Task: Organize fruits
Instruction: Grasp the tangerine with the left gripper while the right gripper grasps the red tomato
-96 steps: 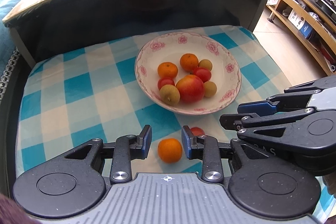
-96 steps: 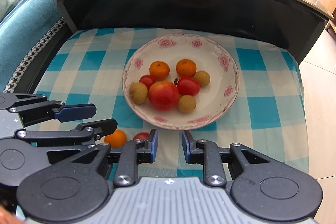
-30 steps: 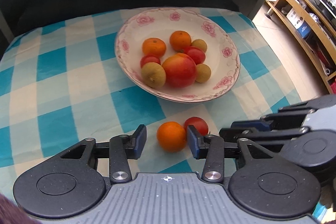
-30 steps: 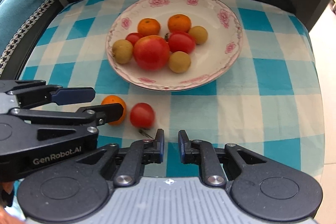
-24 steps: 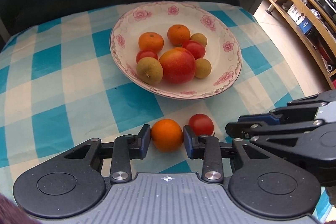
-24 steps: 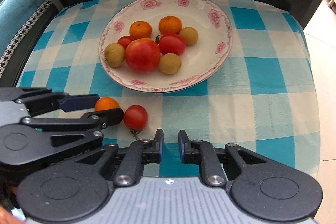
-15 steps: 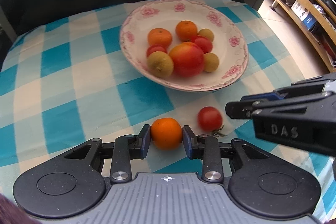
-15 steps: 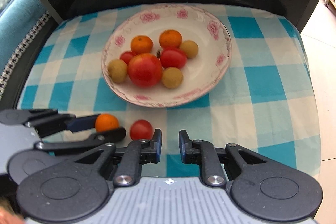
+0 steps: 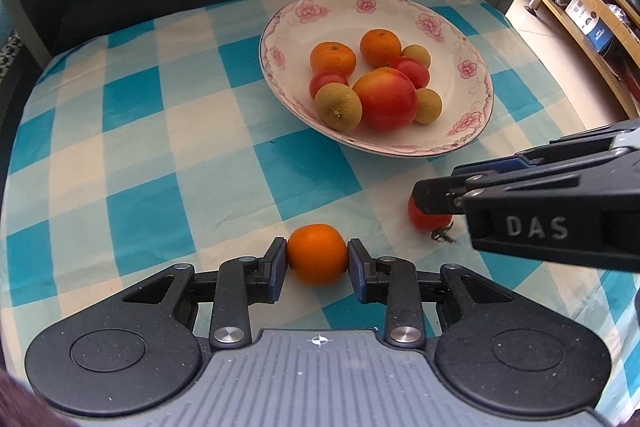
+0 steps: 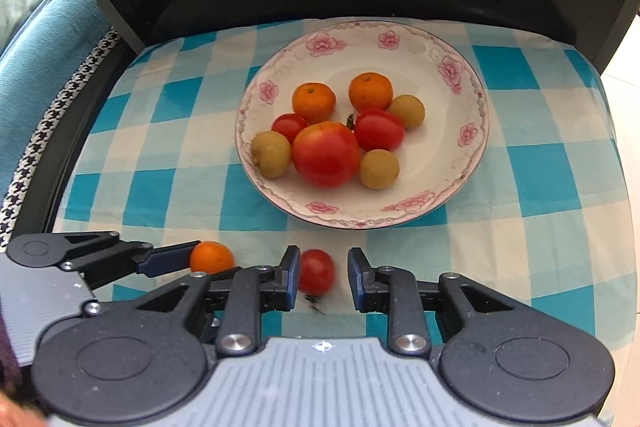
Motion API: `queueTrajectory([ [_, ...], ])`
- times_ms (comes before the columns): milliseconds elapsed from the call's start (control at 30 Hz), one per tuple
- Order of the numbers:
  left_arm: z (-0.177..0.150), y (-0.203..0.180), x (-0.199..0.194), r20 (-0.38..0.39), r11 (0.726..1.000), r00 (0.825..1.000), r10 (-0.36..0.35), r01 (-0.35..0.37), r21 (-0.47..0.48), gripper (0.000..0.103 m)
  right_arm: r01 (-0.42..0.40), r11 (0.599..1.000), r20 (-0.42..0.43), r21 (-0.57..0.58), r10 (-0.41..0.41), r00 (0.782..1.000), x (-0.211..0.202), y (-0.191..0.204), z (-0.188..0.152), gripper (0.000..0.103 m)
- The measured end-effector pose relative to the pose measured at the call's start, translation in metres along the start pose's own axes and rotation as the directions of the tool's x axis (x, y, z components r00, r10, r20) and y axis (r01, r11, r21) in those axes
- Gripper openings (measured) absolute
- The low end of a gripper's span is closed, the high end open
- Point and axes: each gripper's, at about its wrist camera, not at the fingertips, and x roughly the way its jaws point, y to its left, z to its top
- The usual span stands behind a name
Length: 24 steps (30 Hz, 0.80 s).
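Most fruit sits in plate; two pieces left on checked cloth.
Left tool grips orange; right tool wide open w/ tomato between its pads.

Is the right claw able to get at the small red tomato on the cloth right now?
Probably yes. The tomato already sits between the open fingers of the right claw, near its left finger, with nothing in between. The left claw beside it grips the orange.
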Motion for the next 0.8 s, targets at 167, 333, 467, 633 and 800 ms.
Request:
queueTrajectory([
  [167, 0.0, 0.002, 0.0, -0.003, 1.0, 1.0, 0.0, 0.0, -0.005, 0.041, 0.014, 1.0, -0.033, -0.019, -0.015, 0.999, 0.012, 0.005, 0.0, 0.028],
  [333, 0.0, 0.001, 0.003, -0.008, 1.0, 1.0, 0.009, -0.009, 0.003, 0.041, 0.011, 0.999, -0.042, -0.035, -0.012, 0.999, 0.017, 0.009, 0.001, 0.028],
  [467, 0.0, 0.002, 0.003, -0.005, 1.0, 1.0, 0.01, -0.01, 0.006, 0.043, 0.011, 0.999, -0.045, -0.046, -0.013, 0.999, 0.021, 0.009, 0.001, 0.028],
  [633, 0.001, 0.009, 0.003, -0.004, 1.0, 1.0, -0.002, 0.001, -0.009, 0.042, -0.003, 1.0, -0.052, -0.022, 0.002, 0.999, 0.024, 0.001, 0.001, 0.028],
  [800, 0.001, 0.009, 0.002, 0.0, 1.0, 1.0, 0.004, -0.004, -0.014, 0.041, 0.016, 0.999, -0.049, -0.048, -0.018, 0.999, 0.022, 0.001, -0.001, 0.028],
])
